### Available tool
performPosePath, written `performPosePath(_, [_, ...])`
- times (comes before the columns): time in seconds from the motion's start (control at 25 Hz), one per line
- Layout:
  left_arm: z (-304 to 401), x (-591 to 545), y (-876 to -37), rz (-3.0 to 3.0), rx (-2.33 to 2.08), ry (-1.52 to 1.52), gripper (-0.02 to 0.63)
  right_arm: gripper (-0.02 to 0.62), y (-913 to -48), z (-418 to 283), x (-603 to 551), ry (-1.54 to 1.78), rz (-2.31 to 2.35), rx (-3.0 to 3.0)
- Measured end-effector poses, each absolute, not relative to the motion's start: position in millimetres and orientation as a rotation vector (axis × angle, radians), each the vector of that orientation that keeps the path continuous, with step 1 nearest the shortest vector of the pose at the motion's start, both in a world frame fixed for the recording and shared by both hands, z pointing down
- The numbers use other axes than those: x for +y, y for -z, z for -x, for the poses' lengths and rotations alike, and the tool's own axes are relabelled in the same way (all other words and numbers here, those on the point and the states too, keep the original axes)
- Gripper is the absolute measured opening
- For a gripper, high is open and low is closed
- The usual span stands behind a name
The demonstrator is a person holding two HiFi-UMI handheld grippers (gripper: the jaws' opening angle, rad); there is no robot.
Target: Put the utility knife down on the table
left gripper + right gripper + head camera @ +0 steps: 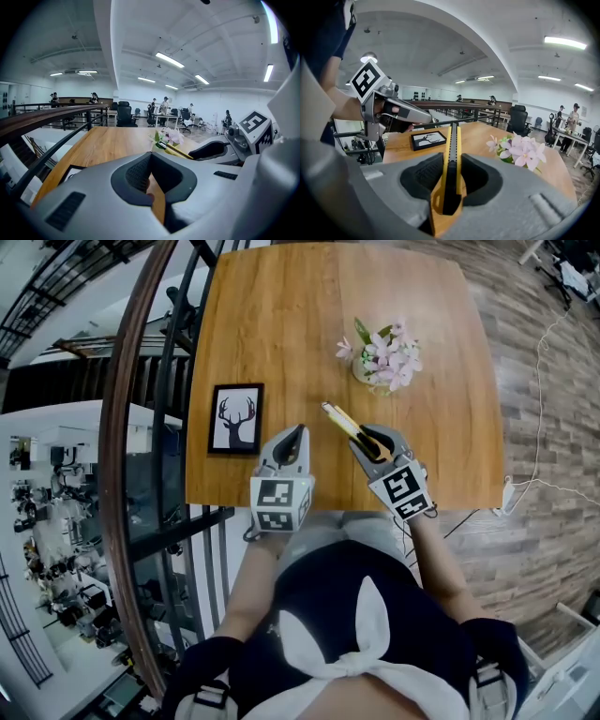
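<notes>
A yellow and black utility knife [343,421] [453,145] sticks out forward and to the left from my right gripper [367,440] [451,165], which is shut on its handle end. The knife hangs just above the wooden table [281,324], near the front edge. Beside it on the left, my left gripper [297,434] [151,163] holds nothing, and its jaws are closed to a point. In the left gripper view the right gripper [212,150] and the knife [177,151] show at the right.
A black-framed deer picture [234,417] [427,138] lies at the table's left. A small pot of pink flowers [385,356] [519,151] stands behind the knife, to the right. A railing and a drop [141,427] run along the table's left side.
</notes>
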State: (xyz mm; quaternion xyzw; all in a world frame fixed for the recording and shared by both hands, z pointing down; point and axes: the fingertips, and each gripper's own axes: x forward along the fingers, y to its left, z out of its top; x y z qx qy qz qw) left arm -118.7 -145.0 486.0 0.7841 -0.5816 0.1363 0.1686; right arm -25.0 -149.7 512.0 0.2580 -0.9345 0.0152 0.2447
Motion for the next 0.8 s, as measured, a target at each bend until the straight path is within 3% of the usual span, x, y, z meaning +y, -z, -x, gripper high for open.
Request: performPosePath(0.8, [121, -154, -502, -2.204, -1.639, -0.426, 0.009, 0.118, -564, 30, -149, -0.108, -0.58, -2.473])
